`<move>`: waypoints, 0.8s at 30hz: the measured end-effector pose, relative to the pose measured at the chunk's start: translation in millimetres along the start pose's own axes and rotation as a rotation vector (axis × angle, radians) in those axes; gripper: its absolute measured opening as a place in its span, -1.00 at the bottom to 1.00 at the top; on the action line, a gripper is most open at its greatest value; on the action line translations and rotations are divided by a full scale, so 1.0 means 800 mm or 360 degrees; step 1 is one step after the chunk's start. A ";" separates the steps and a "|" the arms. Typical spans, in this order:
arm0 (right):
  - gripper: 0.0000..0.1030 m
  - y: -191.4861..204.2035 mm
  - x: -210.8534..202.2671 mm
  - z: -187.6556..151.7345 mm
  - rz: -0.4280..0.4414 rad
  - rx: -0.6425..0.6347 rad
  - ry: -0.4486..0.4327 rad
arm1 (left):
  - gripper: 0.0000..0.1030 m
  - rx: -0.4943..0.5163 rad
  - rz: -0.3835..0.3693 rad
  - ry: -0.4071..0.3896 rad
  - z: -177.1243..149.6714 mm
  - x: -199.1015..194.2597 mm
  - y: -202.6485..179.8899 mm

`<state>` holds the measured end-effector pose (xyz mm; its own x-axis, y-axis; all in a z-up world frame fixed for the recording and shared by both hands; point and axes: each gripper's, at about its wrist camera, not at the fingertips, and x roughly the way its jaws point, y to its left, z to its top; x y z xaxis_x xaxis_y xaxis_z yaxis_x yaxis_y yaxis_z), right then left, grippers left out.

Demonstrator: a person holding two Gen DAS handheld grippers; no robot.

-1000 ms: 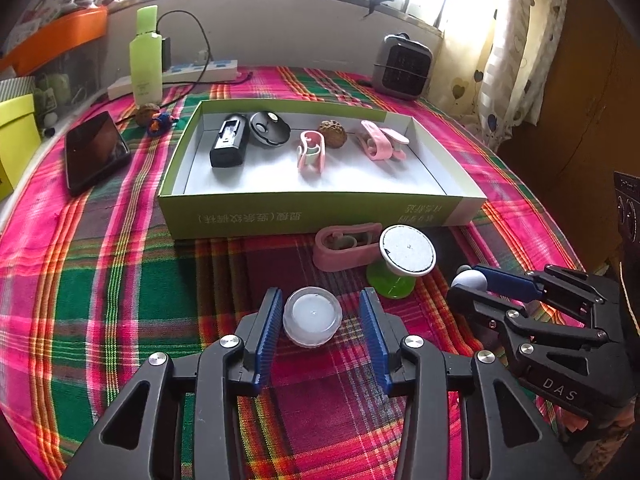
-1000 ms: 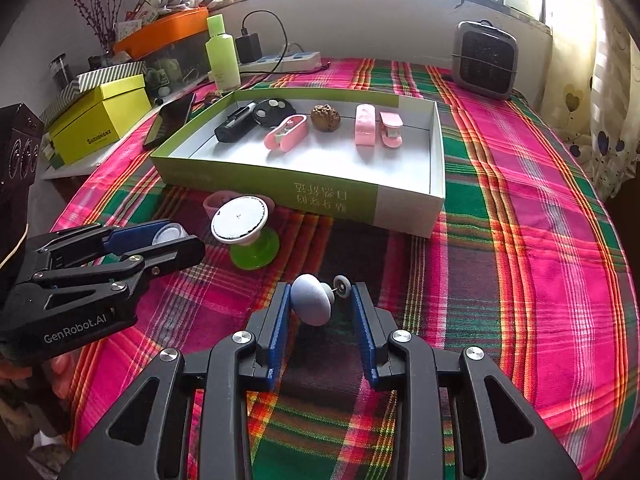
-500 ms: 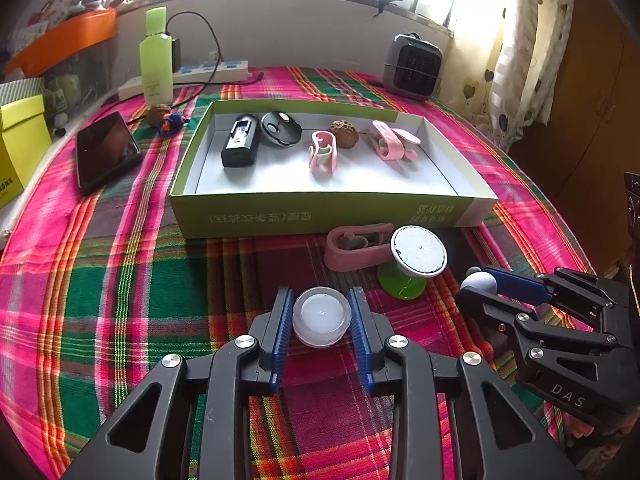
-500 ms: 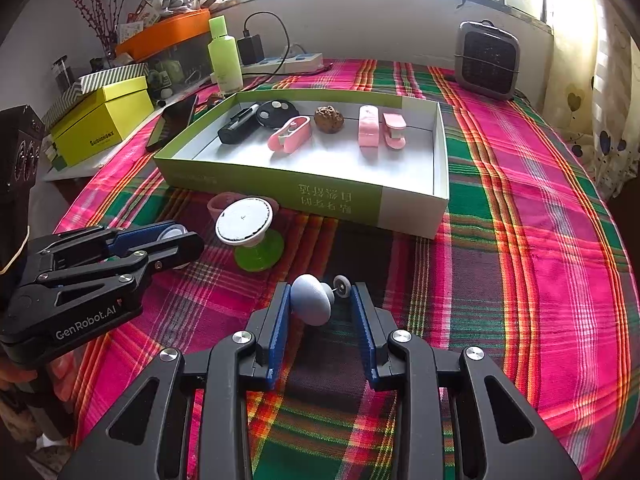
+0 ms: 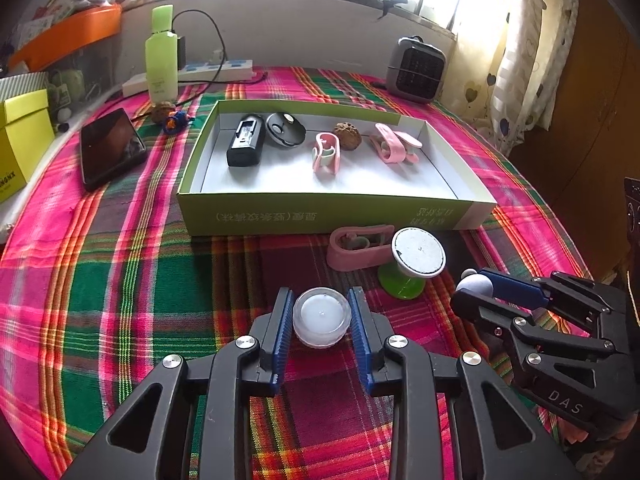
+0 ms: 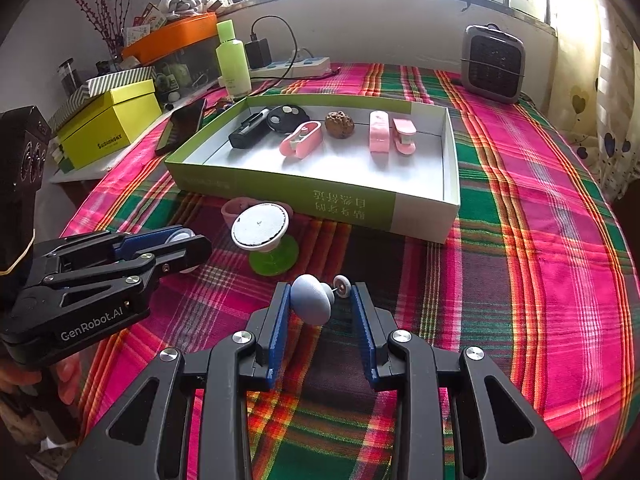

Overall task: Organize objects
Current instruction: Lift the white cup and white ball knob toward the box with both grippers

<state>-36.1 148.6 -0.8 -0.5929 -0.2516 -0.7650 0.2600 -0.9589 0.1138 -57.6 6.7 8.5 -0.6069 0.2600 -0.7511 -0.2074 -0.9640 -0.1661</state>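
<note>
Before the box [image 5: 320, 216], each gripper clamps something: left [image 5: 322, 312] an upright jar [image 5: 322, 316], right [image 6: 322, 304] a crosswise knob [image 6: 312, 300].

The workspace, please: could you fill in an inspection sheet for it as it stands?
Surface: plaid cloth.
Job's things: green box holding six small items; pink clip and round-topped green stand outside it.
Clutter: phone, green bottle, yellow box.
Grippers: left gripper shut on white jar; right gripper shut on grey knob.
Cables: charger lead at power strip.
Surroundings: heater, curtain.
</note>
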 end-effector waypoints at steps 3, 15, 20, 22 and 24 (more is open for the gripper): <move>-0.38 0.003 -0.003 0.002 0.0005 -0.0008 -0.0014 | -0.49 0.0007 0.0011 -0.0016 0.001 -0.005 -0.001; -0.38 0.011 -0.013 0.022 0.0040 -0.0044 -0.0072 | -0.49 0.0007 0.0004 -0.0054 0.016 -0.016 -0.002; -0.38 0.013 -0.015 0.034 0.0056 -0.0061 -0.0097 | -0.49 0.0016 0.0005 -0.0082 0.025 -0.021 -0.002; -0.38 0.014 -0.015 0.039 0.0058 -0.0068 -0.0106 | -0.49 0.0014 0.0002 -0.0086 0.029 -0.022 -0.001; -0.38 0.015 -0.014 0.045 0.0061 -0.0076 -0.0114 | -0.49 0.0010 0.0001 -0.0090 0.033 -0.022 0.001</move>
<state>-53.8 135.5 31.9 -0.6345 -0.2982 -0.7131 0.3186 -0.9415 0.1103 -67.5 3.2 38.4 -0.6493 0.2624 -0.7138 -0.2120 -0.9638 -0.1614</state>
